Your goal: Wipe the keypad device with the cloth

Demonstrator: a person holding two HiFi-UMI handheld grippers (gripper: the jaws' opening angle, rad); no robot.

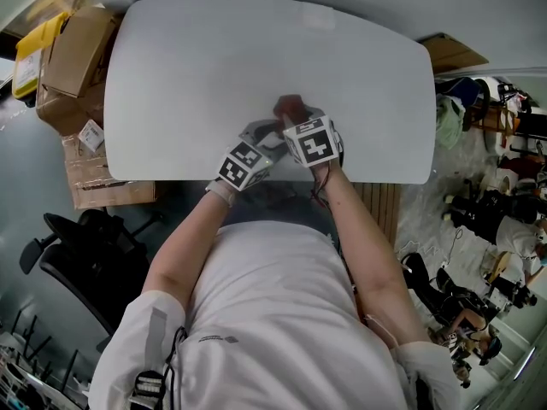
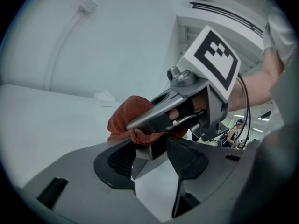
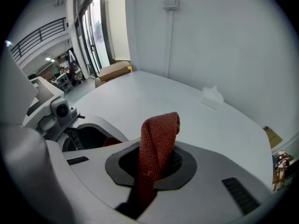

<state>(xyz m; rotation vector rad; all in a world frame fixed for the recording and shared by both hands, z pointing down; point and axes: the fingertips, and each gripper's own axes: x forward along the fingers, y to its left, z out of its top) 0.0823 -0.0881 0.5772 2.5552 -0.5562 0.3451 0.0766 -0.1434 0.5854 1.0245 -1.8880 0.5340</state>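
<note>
A rust-red cloth (image 3: 157,143) stands up between the jaws of my right gripper (image 3: 154,164), which is shut on it. In the left gripper view that cloth (image 2: 125,117) lies pressed on top of a small dark grey block, the keypad device (image 2: 150,147). My left gripper (image 2: 152,149) is shut on this device from both sides. In the head view both grippers meet near the front edge of the white table (image 1: 214,58): the left gripper (image 1: 259,142), the right gripper (image 1: 296,120), and the cloth (image 1: 289,106) bunched just beyond them. The keypad's face is hidden under the cloth.
A crumpled white tissue (image 3: 212,94) lies far back on the table by the wall. Cardboard boxes (image 1: 73,58) and a yellow item (image 1: 32,51) stand off the table's left end, a black office chair (image 1: 81,250) beside me. Clutter and people fill the floor at right.
</note>
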